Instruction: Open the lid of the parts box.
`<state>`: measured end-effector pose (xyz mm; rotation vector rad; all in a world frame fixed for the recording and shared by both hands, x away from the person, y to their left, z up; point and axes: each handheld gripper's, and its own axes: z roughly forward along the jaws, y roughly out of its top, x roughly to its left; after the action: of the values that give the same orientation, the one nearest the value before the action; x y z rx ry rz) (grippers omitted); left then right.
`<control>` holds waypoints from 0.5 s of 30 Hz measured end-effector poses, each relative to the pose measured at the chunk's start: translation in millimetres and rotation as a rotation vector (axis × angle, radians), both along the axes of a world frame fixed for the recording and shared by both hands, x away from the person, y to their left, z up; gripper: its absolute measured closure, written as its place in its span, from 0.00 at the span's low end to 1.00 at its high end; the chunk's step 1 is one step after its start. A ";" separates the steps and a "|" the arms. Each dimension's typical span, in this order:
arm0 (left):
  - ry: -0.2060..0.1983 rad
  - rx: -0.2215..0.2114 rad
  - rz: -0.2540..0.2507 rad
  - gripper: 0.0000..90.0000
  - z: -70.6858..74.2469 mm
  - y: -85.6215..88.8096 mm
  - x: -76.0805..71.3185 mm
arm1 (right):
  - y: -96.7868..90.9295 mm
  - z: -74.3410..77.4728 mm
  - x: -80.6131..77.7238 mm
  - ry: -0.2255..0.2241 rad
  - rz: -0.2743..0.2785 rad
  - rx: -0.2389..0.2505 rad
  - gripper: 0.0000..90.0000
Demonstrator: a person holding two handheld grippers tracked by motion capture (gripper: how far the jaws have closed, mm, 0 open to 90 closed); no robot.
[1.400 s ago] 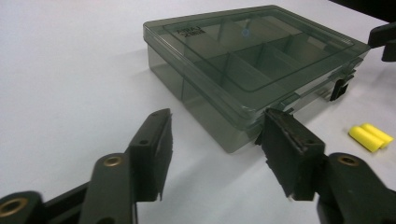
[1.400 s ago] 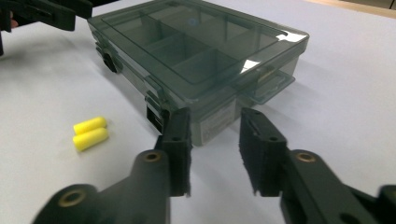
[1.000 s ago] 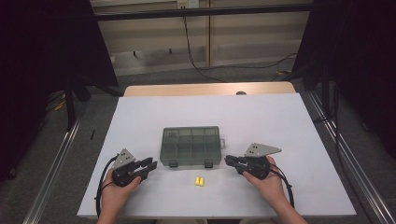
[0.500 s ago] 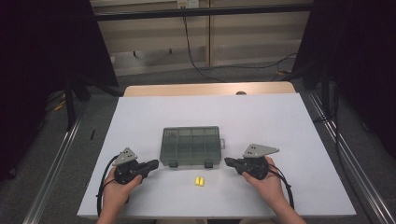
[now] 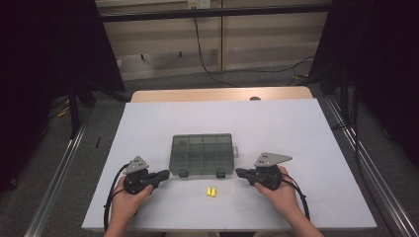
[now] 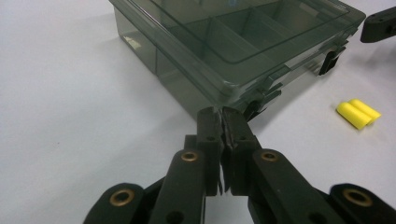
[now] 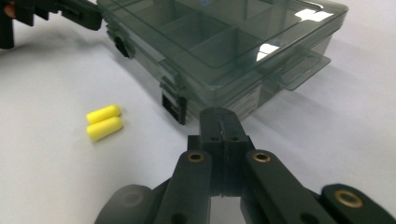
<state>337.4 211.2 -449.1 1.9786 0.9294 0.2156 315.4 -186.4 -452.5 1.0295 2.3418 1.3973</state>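
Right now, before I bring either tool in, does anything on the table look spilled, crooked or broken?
Nothing stands out. The grey compartment box sits square and closed, both front latches down. Two yellow earplugs lie side by side on the table in front of it, outside the box.

Overhead light is falling evenly on the white rectangular table top [image 5: 316,148] in the high view, while the surrounding room is sitting in deep shadow and the frame is looking soft and slightly grainy. In the right gripper view, white glare patches are showing on the lid of the smoky translucent plastic compartment box [image 7: 261,37], which is casting a soft shadow on the white surface beside it. In both gripper views the black jaws at the bottom edge are blurring out of focus, and the two yellow foam cylinders [image 6: 358,113] are reading slightly soft.
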 end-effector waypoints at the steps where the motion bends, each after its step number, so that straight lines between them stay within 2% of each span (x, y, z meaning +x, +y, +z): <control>1: 0.001 0.000 0.001 0.96 0.2 -0.3 -0.1 | 0.1 0.3 1.1 0.001 -0.008 0.000 1.00; 5: -0.008 0.012 0.000 0.96 -0.1 -1.4 -0.3 | -0.3 -0.7 3.7 0.027 -0.022 -0.011 1.00; 8: -0.009 0.007 0.010 0.96 -0.2 -1.2 0.2 | 0.6 -0.5 4.0 0.015 -0.006 -0.006 1.00; 11: -0.011 0.009 0.009 0.96 -0.1 -0.9 0.8 | 4.3 -1.1 3.6 0.024 0.004 -0.022 1.00; 13: -0.013 0.009 0.010 0.96 -0.1 -1.1 0.6 | 5.5 -2.3 3.7 0.031 0.001 -0.032 1.00; 15: -0.015 0.011 0.009 0.96 0.0 -1.1 0.6 | 5.2 -2.1 3.8 0.021 -0.002 -0.031 1.00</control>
<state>338.0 210.0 -449.1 1.9810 0.9290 0.2413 319.2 -181.2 -454.6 1.0419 2.3691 1.3514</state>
